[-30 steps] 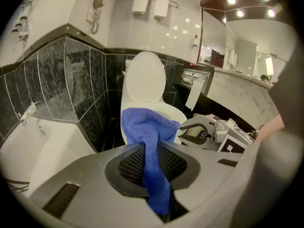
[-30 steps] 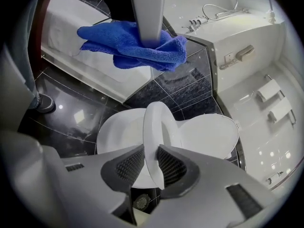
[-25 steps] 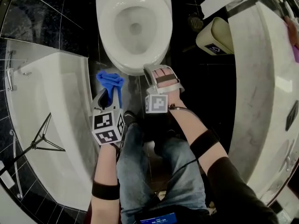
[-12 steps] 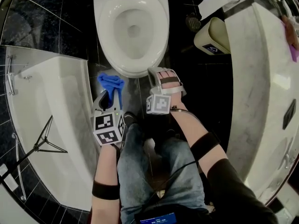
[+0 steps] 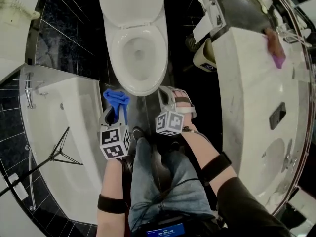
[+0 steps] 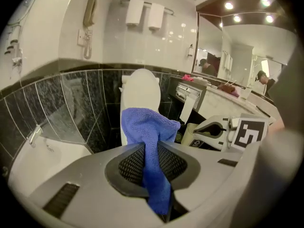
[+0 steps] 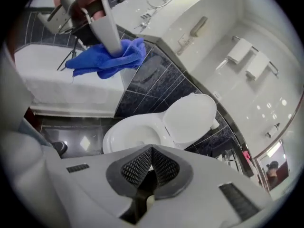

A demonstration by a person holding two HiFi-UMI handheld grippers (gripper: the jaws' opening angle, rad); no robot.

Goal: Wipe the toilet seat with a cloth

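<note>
2 tools hover in front of the toilet. Left tool (image 5: 111, 116) is clamped on the blue cloth (image 5: 116, 98), which hangs off its tips just short of the seat (image 5: 114, 53), ready to wipe I'd guess. Right tool (image 7: 151, 156) has just been closing, jaws together on nothing. Lid (image 5: 131, 1) is up, nothing floating in the bowl (image 5: 139, 51). Can't see into the bin (image 5: 203, 58).

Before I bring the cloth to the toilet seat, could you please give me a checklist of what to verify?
1. Grip: left gripper is clamped on the blue cloth: ok.
2. Access: lid is raised and the toilet seat is exposed: ok.
3. Contact: not ok, the blue cloth hangs short of the bowl's front.
4. Spare hand: right gripper has just been closing, with nothing between its jaws: ok.
5. Where the toilet seat is dirty: cannot tell.
</note>
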